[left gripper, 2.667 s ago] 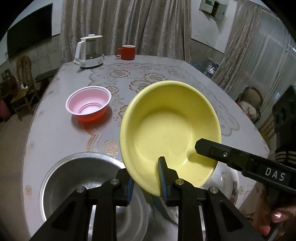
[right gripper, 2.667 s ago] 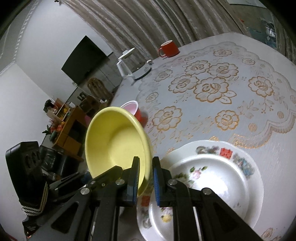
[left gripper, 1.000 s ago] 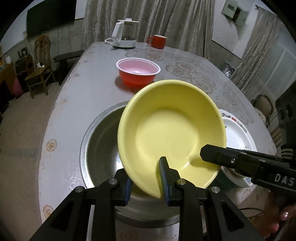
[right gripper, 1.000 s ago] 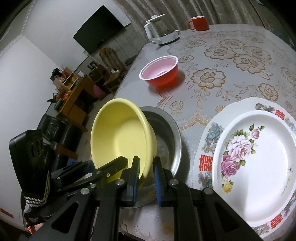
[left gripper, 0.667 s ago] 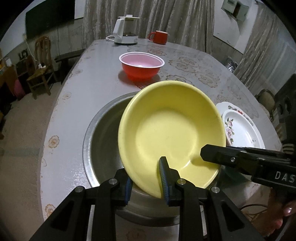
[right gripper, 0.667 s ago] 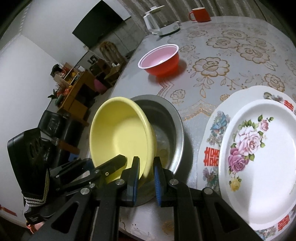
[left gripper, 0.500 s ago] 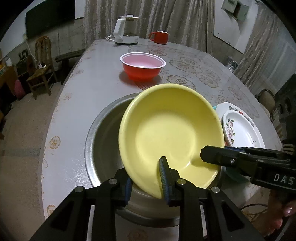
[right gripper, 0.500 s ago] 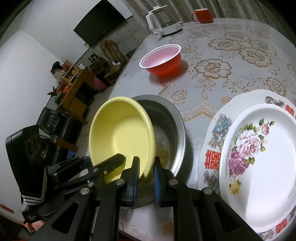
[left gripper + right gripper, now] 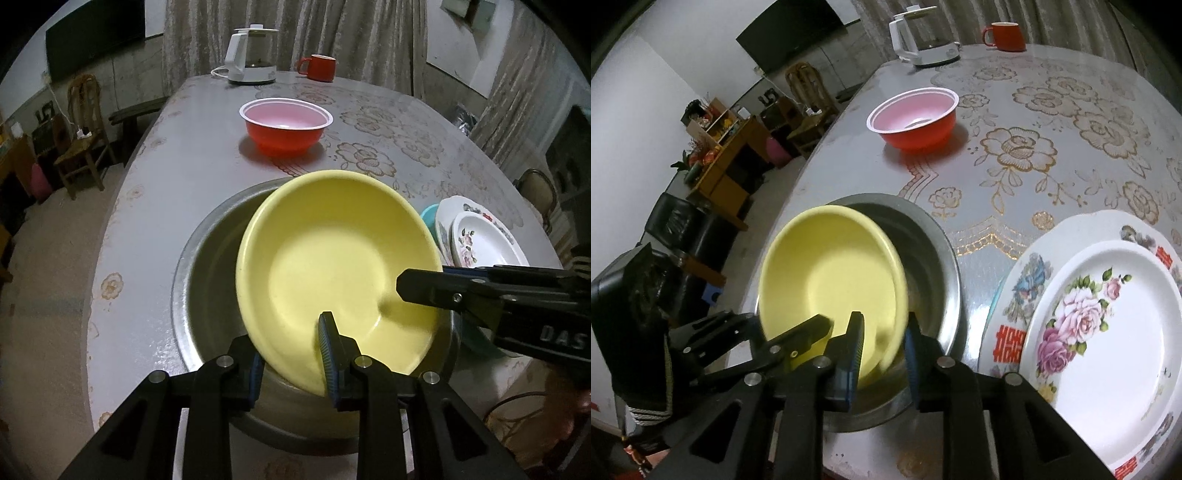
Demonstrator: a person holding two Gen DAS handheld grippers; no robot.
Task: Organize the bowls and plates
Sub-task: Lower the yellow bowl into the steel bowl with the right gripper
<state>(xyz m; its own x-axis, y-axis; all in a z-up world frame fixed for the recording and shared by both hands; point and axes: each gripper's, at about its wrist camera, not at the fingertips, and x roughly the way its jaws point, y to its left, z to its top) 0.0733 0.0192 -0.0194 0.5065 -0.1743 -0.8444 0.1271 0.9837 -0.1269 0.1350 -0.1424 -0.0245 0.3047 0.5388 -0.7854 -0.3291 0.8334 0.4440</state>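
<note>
**Yellow bowl drops into the metal one**

The right claw [image 9: 882,354] has just opened and let go. The left claw [image 9: 291,354] still pinches the round yellow plastic bowl [image 9: 340,266], now lower, tilted inside the big shiny metal bowl [image 9: 207,266] just ahead. Nesting is nearly done.

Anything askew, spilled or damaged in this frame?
Only the yellow bowl is askew: it sits tilted in the steel basin, rim leaning on one side, with both tools at its near rim. The red bowl and the stacked floral plates sit flat. No spills or damage visible.
</note>
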